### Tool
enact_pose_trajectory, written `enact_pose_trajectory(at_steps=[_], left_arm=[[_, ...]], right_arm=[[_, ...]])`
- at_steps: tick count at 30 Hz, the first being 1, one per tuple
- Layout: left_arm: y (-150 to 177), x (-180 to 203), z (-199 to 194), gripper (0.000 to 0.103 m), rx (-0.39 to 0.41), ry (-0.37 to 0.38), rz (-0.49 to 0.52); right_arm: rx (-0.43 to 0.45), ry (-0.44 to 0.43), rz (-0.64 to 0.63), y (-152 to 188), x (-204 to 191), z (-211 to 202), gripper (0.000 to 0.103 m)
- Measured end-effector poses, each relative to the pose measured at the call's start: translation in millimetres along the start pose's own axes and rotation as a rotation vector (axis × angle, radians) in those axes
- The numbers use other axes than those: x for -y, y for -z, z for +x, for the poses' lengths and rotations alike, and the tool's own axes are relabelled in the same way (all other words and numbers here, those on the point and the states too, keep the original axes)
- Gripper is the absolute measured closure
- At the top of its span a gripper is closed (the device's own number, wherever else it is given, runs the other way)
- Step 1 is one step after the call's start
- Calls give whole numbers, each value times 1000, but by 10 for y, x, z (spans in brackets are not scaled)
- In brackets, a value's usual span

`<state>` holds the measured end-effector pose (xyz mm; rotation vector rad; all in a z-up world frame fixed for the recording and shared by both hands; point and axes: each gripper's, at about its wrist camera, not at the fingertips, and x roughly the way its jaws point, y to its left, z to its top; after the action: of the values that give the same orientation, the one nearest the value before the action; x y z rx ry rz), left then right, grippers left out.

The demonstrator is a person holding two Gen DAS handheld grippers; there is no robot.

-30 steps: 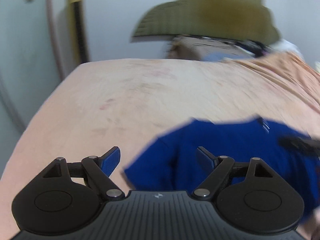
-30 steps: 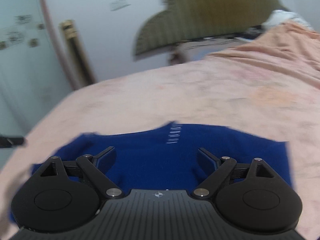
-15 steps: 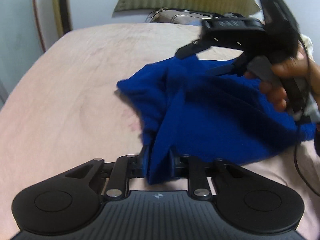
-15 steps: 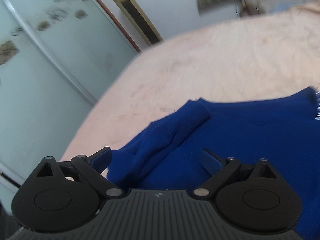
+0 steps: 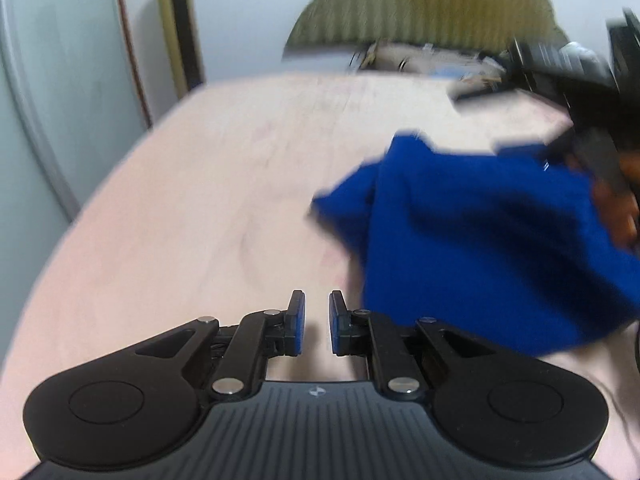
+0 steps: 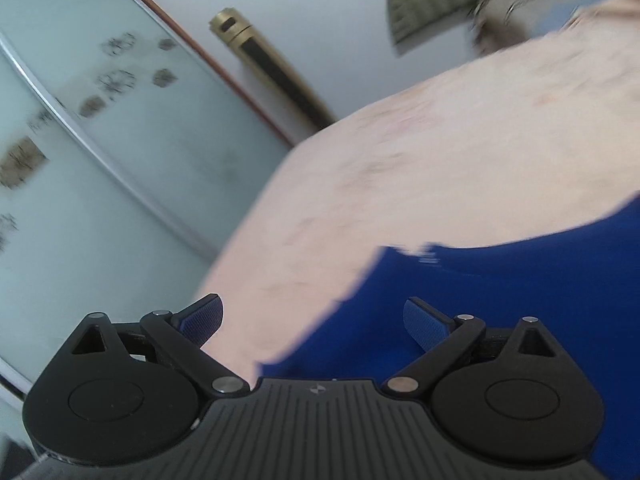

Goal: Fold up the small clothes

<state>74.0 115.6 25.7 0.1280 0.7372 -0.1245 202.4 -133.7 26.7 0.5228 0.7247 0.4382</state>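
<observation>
The right tool (image 6: 312, 320) is being held with its fingers spread wide over a blue garment (image 6: 500, 300), which is lying on a peach-covered bed (image 6: 440, 160) (nothing is being gripped); frosted sliding doors (image 6: 100, 140) are showing at left.

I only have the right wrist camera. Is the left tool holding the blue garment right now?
Observer: No. The left tool has its fingers almost together with a narrow gap, and nothing is in that gap.
Operator: Where is the garment relative to it?
Observer: The blue garment sits ahead and to the right of the left tool, bunched in a heap rather than spread flat.
Operator: Anything else near it on that side?
Observer: The right hand shows at the far right edge, blurred, against the garment's far side.
</observation>
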Motion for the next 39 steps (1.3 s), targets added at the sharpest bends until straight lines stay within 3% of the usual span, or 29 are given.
enact_pose_trajectory(at_steps=[4, 6, 10, 12, 16, 20, 24, 27, 30, 33, 36, 39], left_arm=[[-178, 237, 56, 87, 24, 60, 34], [-224, 379, 152, 85, 12, 74, 46], [-192, 610, 413, 85, -36, 67, 50], [-156, 669, 456, 85, -50, 54, 41], [-91, 700, 433, 83, -52, 28, 62], [-113, 696, 443, 82, -59, 26, 61], [-101, 709, 444, 81, -62, 19, 70], [-82, 730, 447, 78, -60, 16, 80], [-72, 747, 461, 77, -58, 10, 85], [-56, 759, 458, 77, -52, 4, 93], [-34, 750, 444, 77, -47, 6, 101], [-2, 728, 414, 76, -44, 16, 109]], right_arm=[[84, 178, -49, 213, 273, -485, 3], [85, 289, -79, 308, 435, -602, 2], [73, 617, -179, 544, 730, -808, 4], [114, 707, -170, 667, 824, -971, 5], [201, 672, -202, 900, 655, -1308, 0], [124, 666, -349, 1118, 643, -1368, 1], [111, 778, -261, 1097, 842, -1449, 1], [170, 790, -236, 1076, 822, -1588, 1], [217, 727, -296, 1109, 683, -1648, 0], [180, 677, -321, 1125, 635, -1578, 1], [91, 759, -313, 1148, 729, -1431, 1], [84, 758, -268, 1160, 814, -1478, 1]])
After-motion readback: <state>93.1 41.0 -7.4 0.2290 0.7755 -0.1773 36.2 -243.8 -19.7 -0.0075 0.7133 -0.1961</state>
